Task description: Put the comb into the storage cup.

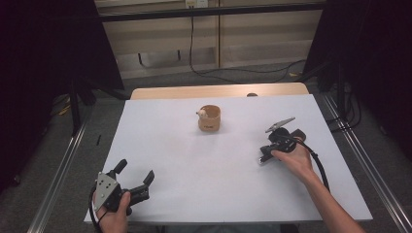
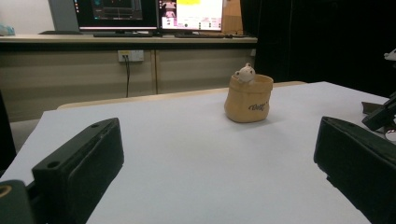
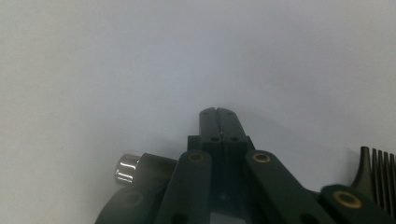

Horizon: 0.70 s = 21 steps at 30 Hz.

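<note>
So the thing I'm working around here is the little tan pouch (image 1: 210, 119), sitting upright toward the far middle of the white table (image 1: 194, 160), well apart from both tools. From my left gripper view it looks like a soft squat sack (image 2: 248, 100): rounded sides, a slightly floppy rolled rim, matte fabric or maybe felt, with some small dark lettering on the front that I can't read. There's a small cream-coloured toy figure (image 2: 244, 73) poking out over the rim on one side, looks like a tiny animal head, but it's too small to say more.

My left gripper (image 1: 134, 173) is down at the near left corner of the table with its jaws spread wide, nothing between them. They're chunky black blocks, matte plastic, with screw holes on top, and the grey three-cornered plate sits on the body.

My right gripper (image 1: 263, 158) is out on the right side of the table, tip down near the surface. In the right gripper view its jaws are pressed flat together, nothing pinched in there. You can see the black linkage arms with brass-coloured pivots and a shiny little metal stub off to one side.

Table surface is smooth, plain white, with a pale wood edge (image 1: 218, 91) along the far side.
</note>
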Available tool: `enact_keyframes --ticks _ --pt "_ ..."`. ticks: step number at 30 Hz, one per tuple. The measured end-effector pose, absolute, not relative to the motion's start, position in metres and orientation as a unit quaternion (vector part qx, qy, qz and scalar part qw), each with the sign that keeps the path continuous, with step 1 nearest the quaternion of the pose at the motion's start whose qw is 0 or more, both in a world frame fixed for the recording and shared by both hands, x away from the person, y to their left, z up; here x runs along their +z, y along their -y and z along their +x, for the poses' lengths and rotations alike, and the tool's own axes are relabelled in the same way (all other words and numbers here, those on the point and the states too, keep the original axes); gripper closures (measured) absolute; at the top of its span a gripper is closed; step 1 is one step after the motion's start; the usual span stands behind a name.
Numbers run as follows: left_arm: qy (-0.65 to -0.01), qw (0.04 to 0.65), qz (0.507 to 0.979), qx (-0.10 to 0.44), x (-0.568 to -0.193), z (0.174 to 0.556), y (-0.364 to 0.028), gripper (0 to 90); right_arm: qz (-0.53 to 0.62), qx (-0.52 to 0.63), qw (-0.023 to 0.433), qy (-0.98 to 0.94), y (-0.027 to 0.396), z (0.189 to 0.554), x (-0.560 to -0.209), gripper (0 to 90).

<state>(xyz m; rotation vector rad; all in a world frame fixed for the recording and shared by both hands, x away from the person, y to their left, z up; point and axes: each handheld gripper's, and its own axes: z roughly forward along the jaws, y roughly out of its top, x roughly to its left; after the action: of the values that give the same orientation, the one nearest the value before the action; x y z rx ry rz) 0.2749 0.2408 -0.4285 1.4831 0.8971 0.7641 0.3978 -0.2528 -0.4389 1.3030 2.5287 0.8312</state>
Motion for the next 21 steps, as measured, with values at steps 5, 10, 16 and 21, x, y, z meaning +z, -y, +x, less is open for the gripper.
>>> enact_keyframes --ticks 5,10,16,21 --pt "-0.385 0.585 0.635 0.327 -0.4286 0.2749 -0.2402 1.6 0.438 0.281 0.088 -0.850 0.2532 0.3963 -0.4381 90.0" --pt "-0.384 0.584 0.635 0.328 -0.4284 0.2749 -0.2403 1.7 0.432 0.276 0.092 -0.854 0.2537 0.3942 -0.4390 90.0" --pt "-0.383 0.583 0.637 0.328 -0.4284 0.2749 -0.2405 1.7 0.432 0.272 0.090 -0.855 0.2543 0.3906 -0.4384 90.0" --pt "-0.386 0.584 0.635 0.326 -0.4287 0.2751 -0.2401 1.7 0.431 0.272 0.090 -0.855 0.2556 0.3891 -0.4383 90.0"
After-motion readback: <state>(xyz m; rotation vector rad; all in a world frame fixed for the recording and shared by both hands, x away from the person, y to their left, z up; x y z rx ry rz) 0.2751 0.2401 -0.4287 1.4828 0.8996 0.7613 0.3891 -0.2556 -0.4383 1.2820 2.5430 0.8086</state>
